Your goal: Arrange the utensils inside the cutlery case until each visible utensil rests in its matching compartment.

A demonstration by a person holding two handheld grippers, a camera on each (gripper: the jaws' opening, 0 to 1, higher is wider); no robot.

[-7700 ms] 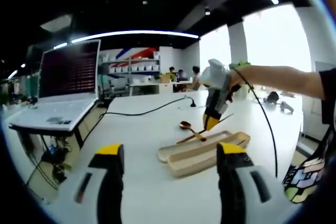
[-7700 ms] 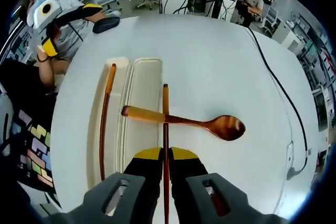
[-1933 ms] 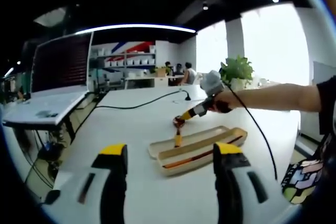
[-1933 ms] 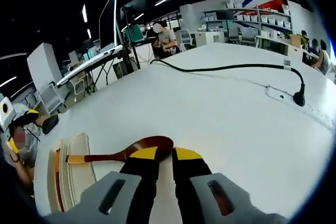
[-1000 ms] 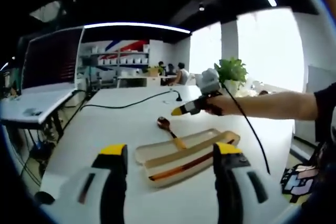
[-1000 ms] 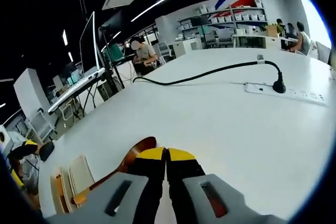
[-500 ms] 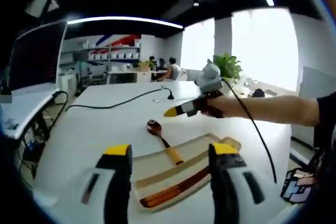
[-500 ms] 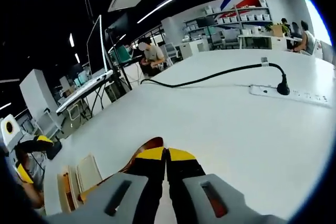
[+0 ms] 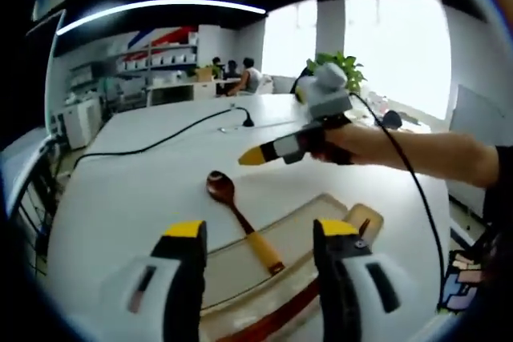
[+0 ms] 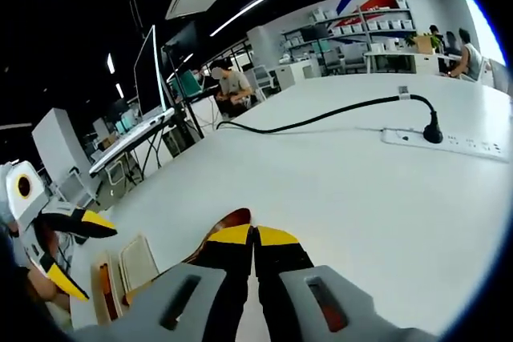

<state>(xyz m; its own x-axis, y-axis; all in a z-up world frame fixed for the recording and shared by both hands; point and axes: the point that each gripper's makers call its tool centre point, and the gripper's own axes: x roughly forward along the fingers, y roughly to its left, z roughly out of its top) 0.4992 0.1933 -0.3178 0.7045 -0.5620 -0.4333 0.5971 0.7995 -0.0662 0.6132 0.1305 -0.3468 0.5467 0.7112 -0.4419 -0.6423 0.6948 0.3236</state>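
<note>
Surface (image 10: 337, 190) around the cutlery case (image 9: 240, 258) lies open on most sides. Obstacles: spoon (image 9: 240, 218) lying across the case's rim, black cable (image 10: 321, 118) and power strip (image 10: 445, 143) well beyond it.

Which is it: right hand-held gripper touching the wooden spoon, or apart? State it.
Apart. In the left gripper view the right hand-held gripper hangs above the table, white surface showing between its tips and the wooden spoon.
</note>
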